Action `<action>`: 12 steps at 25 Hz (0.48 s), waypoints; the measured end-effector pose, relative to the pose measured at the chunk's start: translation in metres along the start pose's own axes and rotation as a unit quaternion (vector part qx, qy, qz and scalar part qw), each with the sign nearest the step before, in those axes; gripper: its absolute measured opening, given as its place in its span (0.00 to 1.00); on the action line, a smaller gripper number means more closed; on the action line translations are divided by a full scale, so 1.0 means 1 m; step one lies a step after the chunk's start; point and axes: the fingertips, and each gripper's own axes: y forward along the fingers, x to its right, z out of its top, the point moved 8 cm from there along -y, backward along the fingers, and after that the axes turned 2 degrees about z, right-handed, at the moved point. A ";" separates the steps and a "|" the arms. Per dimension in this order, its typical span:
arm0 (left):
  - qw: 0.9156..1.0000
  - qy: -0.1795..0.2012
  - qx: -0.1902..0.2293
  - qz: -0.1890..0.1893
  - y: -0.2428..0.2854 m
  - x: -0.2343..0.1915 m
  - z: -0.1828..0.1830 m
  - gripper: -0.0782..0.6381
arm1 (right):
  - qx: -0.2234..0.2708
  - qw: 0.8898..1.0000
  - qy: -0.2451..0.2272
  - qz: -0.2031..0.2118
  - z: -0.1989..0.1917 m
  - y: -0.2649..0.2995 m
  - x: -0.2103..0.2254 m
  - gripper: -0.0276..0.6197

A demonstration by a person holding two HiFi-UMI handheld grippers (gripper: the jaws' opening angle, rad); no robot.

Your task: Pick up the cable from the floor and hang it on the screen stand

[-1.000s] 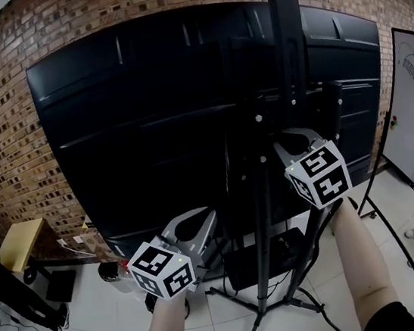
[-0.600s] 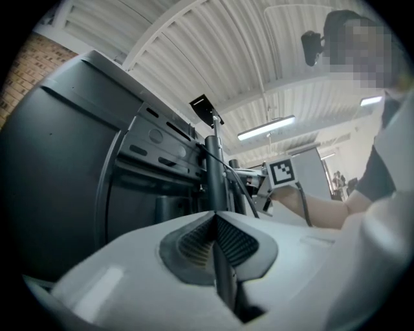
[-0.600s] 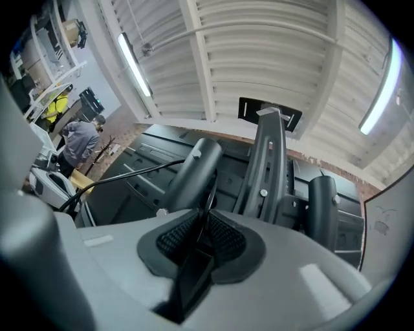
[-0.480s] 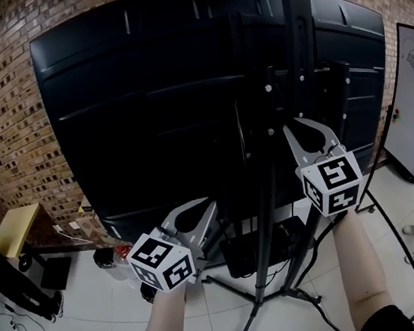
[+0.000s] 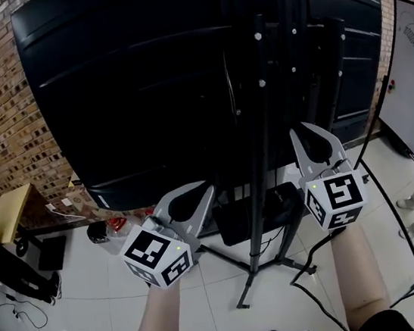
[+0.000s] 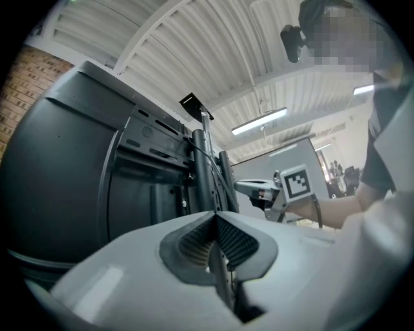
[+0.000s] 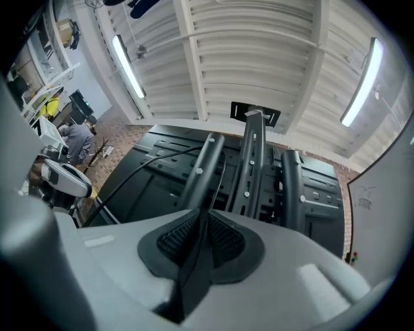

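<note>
Head view: left gripper [image 5: 202, 194] sits low, left of the screen stand [image 5: 261, 115]. Right gripper [image 5: 303, 132] is just right of the stand. Cable [image 5: 229, 81] shows as a thin black line down the stand's upper part.

Left gripper view: jaws pressed together, nothing seen between them.

Right gripper view: jaws closed. The cable runs off the stand's pole down to their tip and looks pinched there, though I can't be certain.

Judgement: the cable is light, limp and somewhat slick. Hold it close to the draped span and leave some slack.

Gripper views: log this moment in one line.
left gripper: shut | right gripper: shut on cable | both: held up, facing stand
</note>
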 end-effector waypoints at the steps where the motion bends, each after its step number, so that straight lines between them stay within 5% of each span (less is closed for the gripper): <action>1: 1.000 -0.001 0.001 -0.002 -0.001 0.001 -0.002 0.11 | -0.002 1.000 0.003 0.000 -0.004 -0.005 -0.003 0.10; 12: 1.000 -0.014 -0.012 0.004 -0.030 0.044 -0.023 0.11 | 0.021 0.998 0.062 0.005 -0.037 -0.090 -0.041 0.07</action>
